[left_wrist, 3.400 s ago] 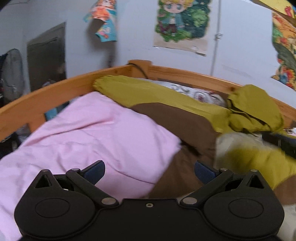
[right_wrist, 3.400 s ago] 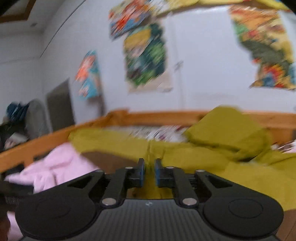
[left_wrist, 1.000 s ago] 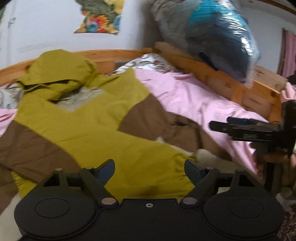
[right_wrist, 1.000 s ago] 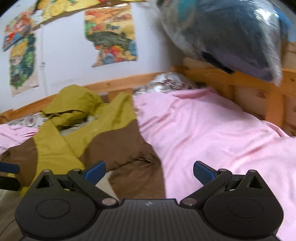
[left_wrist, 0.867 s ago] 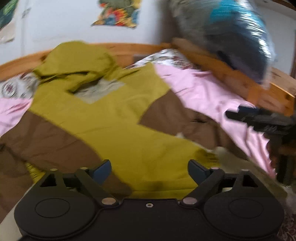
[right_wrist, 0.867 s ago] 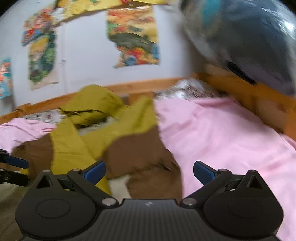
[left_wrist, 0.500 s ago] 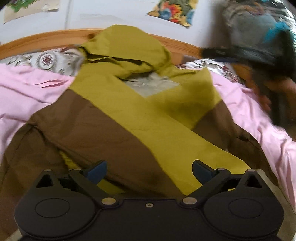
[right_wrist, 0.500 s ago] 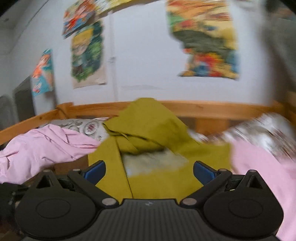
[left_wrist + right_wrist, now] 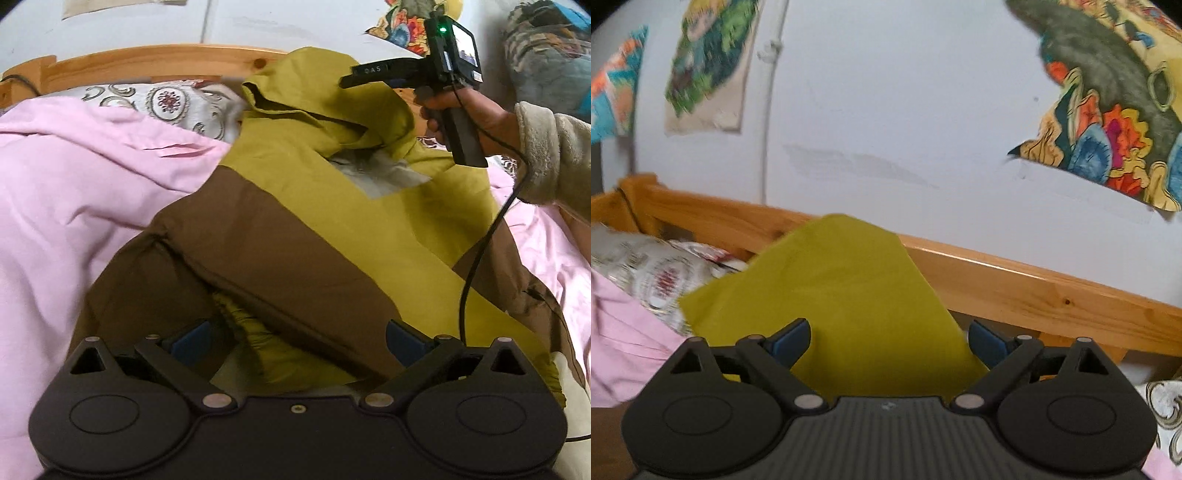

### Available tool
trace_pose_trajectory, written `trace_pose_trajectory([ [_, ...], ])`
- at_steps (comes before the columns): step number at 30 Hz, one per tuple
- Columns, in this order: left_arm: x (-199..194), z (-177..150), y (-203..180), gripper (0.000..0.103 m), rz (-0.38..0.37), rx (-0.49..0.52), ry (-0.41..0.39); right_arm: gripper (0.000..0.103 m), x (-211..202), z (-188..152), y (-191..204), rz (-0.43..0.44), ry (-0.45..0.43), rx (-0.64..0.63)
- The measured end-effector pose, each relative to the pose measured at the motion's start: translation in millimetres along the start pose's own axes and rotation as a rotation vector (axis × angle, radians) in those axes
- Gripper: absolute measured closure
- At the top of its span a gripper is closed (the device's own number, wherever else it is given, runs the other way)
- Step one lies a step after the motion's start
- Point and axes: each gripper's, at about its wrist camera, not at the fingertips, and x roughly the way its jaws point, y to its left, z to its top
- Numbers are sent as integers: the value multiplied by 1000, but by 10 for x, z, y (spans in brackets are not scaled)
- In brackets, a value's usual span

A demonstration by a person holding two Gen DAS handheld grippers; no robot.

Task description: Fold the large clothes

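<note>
Jacket (image 9: 332,229), olive/brown, lies spread on the bed (image 9: 74,177), hood at the headboard edge. Looks soft, floppy, bulky; pinch hood or hem. Left hand-held gripper (image 9: 295,341) wide open, empty. Right hand-held gripper (image 9: 888,341) partly open, just been closing, over hood, nothing pinched.

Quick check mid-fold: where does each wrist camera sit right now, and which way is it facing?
Left wrist: on the left gripper, angled down over the jacket; the right gripper and hand show beyond.
Right wrist: on the right gripper, facing the hood and wall.
Shared: hood, bed rail.
</note>
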Motion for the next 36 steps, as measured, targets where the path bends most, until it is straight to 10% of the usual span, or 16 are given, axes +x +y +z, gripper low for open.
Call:
trace_pose_trajectory([
  [3, -62, -7, -2, 2, -1, -2, -15, 88, -91, -55, 3, 2, -18, 0],
  [8, -162, -11, -24, 2, 3, -10, -81, 99, -706, -325, 40, 62, -99, -98],
  [13, -339, -7, -33, 2, 16, -9, -172, 100, -1625, -900, 181, 98, -153, -279],
  [22, -525, -7, -52, 2, 43, -32, -207, 96, -2256, -1836, 183, 76, 56, -403],
  [25, -532, 11, -124, 2, 35, -10, -215, 86, -2369, -1763, 74, 64, 70, -332],
  [28, -501, 34, -199, 2, 20, 9, -218, 47, -2519, -1570, 32, 57, 15, -292],
  [36, -300, 109, -328, 2, -15, -20, -199, 39, -1992, -993, 126, 172, -5, -37],
])
